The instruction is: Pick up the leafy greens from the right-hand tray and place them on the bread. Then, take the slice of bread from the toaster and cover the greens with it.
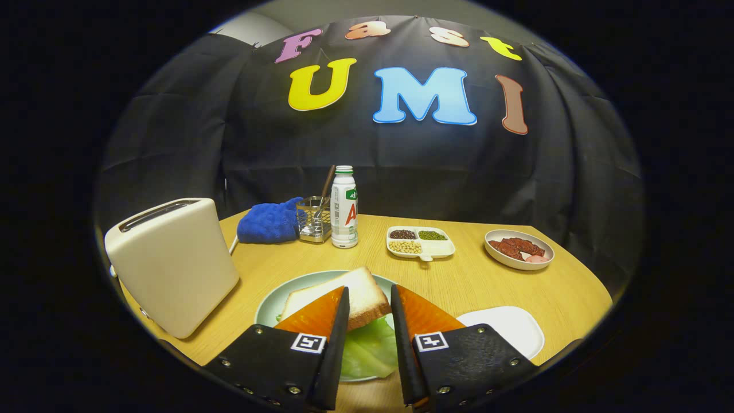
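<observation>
- The tongs (370, 298) stand spread, with a gap between the fingers and nothing pinched; they hang just over the near side of the plate (269, 307).
- The plate, pale green, sits on the wooden counter (459, 281) and serves as the landmark here.
- On the plate lies a slice of bread (358, 295), tilted, covering the leafy greens (367, 350); the greens stick out from under the slice on the plate's near side, between the fingers.
- Whether another slice lies beneath the greens cannot be told.
- Left of the plate stands the cream toaster (172, 264), its slot on top.
- Right of the plate, just beside it, is a white tray (510, 327).
- Beyond the plate stands a white bottle (344, 207) with a green cap, a wire holder (314, 221) and a blue cloth (269, 222) to its left.
- Beyond the plate to the right sit a divided dish (421, 242) of beans and grains and, farther right, a bowl (519, 249) with red pieces.
</observation>
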`<action>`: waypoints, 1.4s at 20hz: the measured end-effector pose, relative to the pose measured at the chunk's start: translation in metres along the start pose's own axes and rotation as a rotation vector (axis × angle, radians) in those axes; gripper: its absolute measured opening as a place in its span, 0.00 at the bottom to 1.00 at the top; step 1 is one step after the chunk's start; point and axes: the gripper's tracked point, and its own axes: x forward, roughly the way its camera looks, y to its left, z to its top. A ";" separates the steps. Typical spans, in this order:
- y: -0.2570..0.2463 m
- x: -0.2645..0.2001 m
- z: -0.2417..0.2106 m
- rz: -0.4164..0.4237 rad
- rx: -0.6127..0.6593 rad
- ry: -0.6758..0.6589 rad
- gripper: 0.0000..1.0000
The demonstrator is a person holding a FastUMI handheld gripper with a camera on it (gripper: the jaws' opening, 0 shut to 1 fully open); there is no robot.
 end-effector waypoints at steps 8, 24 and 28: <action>-0.039 -0.014 0.015 -0.035 0.006 -0.087 0.50; -0.226 -0.083 0.054 -0.165 -0.021 -0.238 0.49; -0.277 -0.096 0.045 -0.157 0.035 -0.241 0.49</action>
